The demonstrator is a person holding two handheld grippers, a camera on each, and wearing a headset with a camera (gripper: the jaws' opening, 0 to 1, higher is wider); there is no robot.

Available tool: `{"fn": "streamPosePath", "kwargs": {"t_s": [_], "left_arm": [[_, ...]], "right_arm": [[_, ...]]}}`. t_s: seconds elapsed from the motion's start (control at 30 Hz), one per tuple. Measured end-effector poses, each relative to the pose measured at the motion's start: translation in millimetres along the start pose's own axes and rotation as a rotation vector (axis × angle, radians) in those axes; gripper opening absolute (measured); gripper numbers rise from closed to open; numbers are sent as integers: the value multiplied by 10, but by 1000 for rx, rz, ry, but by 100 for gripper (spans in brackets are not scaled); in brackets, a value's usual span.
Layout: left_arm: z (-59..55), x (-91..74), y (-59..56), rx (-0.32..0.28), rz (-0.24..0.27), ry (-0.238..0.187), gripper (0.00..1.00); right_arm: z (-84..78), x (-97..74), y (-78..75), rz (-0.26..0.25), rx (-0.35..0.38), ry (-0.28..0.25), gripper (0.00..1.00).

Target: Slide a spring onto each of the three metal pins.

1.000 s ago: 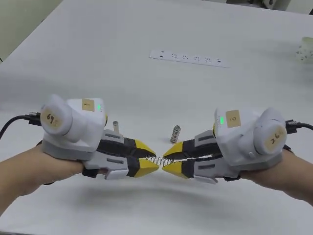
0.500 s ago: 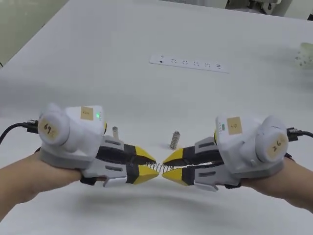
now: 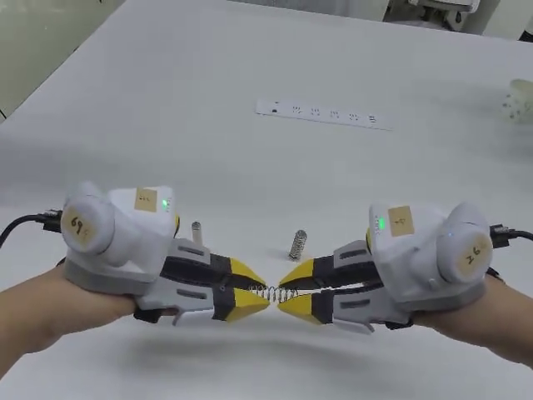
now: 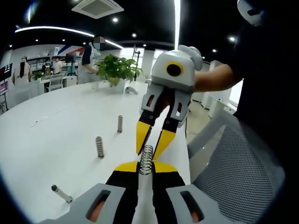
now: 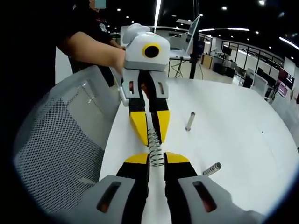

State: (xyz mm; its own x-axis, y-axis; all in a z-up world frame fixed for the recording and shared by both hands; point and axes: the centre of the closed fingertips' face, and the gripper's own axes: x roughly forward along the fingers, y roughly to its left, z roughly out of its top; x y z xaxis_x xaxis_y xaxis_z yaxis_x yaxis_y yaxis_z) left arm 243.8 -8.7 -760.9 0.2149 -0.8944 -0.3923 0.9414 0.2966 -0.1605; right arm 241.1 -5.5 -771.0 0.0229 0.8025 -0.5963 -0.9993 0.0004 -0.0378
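Midair, a slim silvery spring (image 3: pixel 273 292), ends clamped by left gripper (image 3: pixel 256 292) and right gripper (image 3: pixel 289 297).

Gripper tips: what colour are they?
Yellow, on both the left gripper and the right gripper holding the spring; clearest in head view.

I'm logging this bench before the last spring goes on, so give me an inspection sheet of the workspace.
Surface: white table.
Job's things: near sprung pin, far sprung pin, bare pin; loose spring held above the table.
Clutter: power strip.
Grippers: left gripper and right gripper each shut on one end of the loose spring.
Cables: left cable, right cable, trailing from the grippers' backs.
Surroundings: mesh chair, potted plant, open office.
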Motion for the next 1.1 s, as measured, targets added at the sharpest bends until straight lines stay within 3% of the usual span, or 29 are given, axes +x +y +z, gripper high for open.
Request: {"fn": "streamPosePath", "kwargs": {"t_s": [0.1, 0.5, 0.77, 1.1], "left_arm": [[0, -3, -12, -4, -3, -1, 2], [9, 11, -38, -4, -12, -5, 2], [-9, 1, -32, -8, -9, -4, 2], [-50, -9, 5, -5, 4, 7, 2]], "right_arm": [[-24, -30, -9, -9, 36, -5, 10], [-76, -62, 2, -12, 30, 2, 8], [22, -113, -8, -15, -29, 9, 7], [180, -143, 5, 11, -27, -34, 7]]}}
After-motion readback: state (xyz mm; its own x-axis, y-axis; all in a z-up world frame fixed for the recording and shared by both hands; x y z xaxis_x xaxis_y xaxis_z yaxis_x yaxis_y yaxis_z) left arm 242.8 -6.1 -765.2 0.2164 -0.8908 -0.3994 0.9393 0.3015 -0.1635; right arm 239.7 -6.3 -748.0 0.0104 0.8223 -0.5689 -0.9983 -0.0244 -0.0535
